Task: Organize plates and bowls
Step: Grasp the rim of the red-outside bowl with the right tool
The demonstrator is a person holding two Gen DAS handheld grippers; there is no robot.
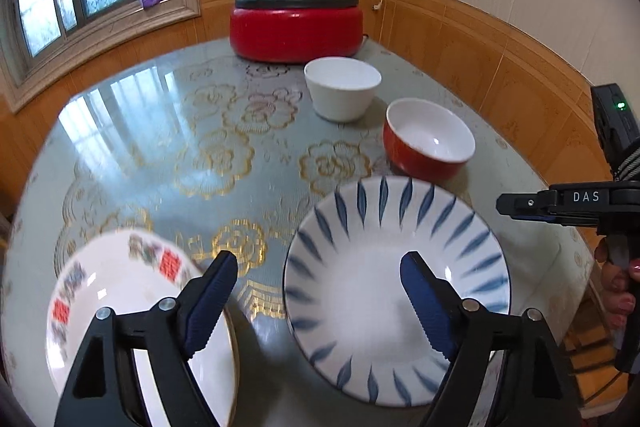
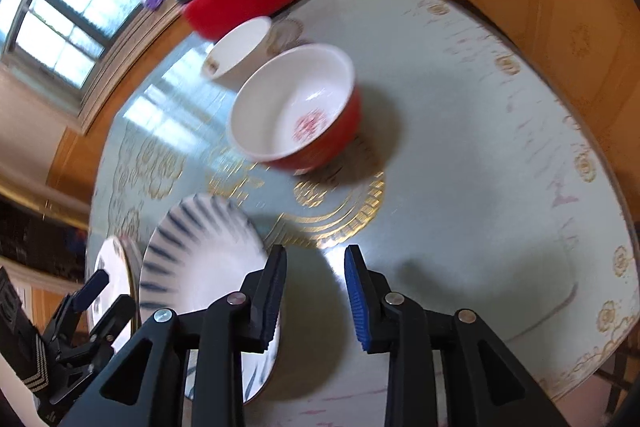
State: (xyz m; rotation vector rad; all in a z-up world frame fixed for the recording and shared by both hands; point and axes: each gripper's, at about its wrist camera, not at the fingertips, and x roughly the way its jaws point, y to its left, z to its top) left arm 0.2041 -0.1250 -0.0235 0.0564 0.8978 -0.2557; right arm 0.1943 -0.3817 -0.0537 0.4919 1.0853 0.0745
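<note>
Looking down through my left tongs [image 1: 318,287], I see them spread wide and released, with nothing between the pads: one pad hangs over the flowered plate [image 1: 120,311] at the near left, the other over the blue-striped plate [image 1: 380,239] just to its right. Both plates lie flat on the desk [image 1: 160,131], close beside each other but apart. My right tongs [image 2: 316,291] are partly parted and grasp nothing; their left pad sits above the striped plate's right rim, and I cannot tell if it touches. Farther off stands the red bowl [image 2: 296,107], upright, white inside, and beyond it the white bowl [image 1: 342,89], near the red lidded pot [image 1: 296,27] at the far edge.
</note>
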